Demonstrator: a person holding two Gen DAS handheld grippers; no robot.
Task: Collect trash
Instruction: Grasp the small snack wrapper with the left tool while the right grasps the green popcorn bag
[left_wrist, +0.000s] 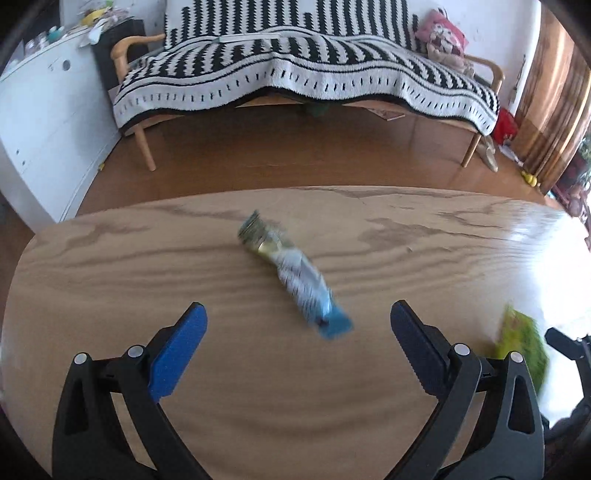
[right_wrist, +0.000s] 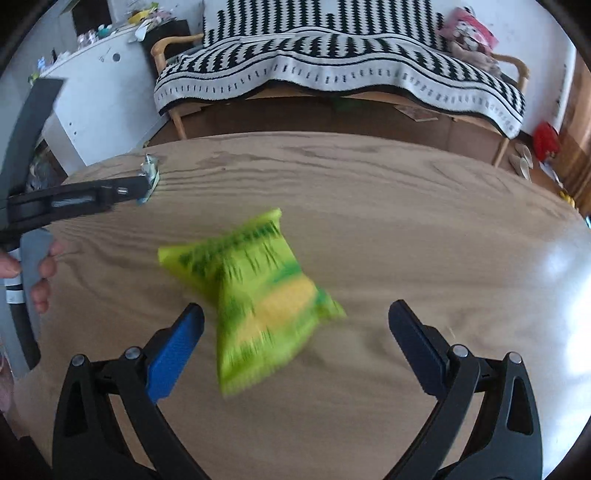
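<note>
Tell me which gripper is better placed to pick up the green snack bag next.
Right. The right gripper is open with the green snack bag lying between its fingers; the left gripper faces the blue wrapper.

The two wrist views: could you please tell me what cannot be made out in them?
- Blue wrapper, left wrist view: print smeared by motion blur.
- Green bag, right wrist view: lettering blurred.
- Blue wrapper, right wrist view: mostly hidden behind the left tool.
- Green bag, left wrist view: partly behind a tool finger.
</note>
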